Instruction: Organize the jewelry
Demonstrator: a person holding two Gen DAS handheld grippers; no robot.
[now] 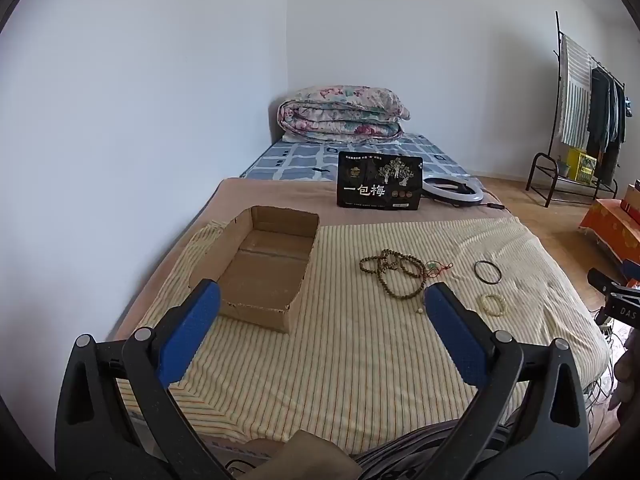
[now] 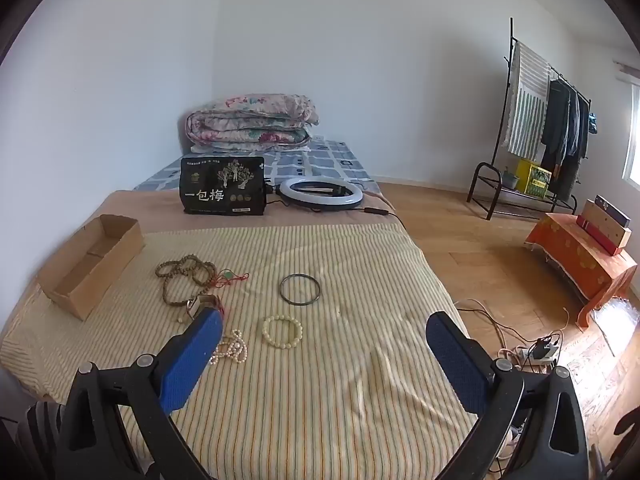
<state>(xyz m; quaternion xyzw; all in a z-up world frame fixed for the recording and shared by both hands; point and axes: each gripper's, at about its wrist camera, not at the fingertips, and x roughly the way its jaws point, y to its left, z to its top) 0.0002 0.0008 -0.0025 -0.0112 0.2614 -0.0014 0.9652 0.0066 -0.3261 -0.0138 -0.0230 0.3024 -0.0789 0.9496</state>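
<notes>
An empty cardboard box [image 1: 264, 268] [image 2: 90, 260] lies on the striped cloth [image 1: 340, 344] [image 2: 320, 360] at the left. To its right lie a long brown bead necklace [image 1: 394, 272] [image 2: 184, 276], a red cord with a green pendant [image 1: 438, 269] [image 2: 230, 276], a dark thin bangle [image 1: 487, 271] [image 2: 300, 289], a cream bead bracelet [image 1: 494, 304] [image 2: 282, 331] and a pearl strand [image 2: 232, 350]. My left gripper [image 1: 322, 304] hovers open above the cloth near the box. My right gripper [image 2: 324, 332] hovers open, with the cream bracelet beyond its left finger.
A black printed package [image 1: 380, 180] [image 2: 223, 191] and a white ring light [image 1: 454, 190] [image 2: 322, 194] stand behind the cloth. A folded floral quilt [image 1: 340, 114] lies at the far end. Right of the bed are a clothes rack [image 2: 536, 128], an orange-covered table [image 2: 580, 264] and floor cables [image 2: 520, 344].
</notes>
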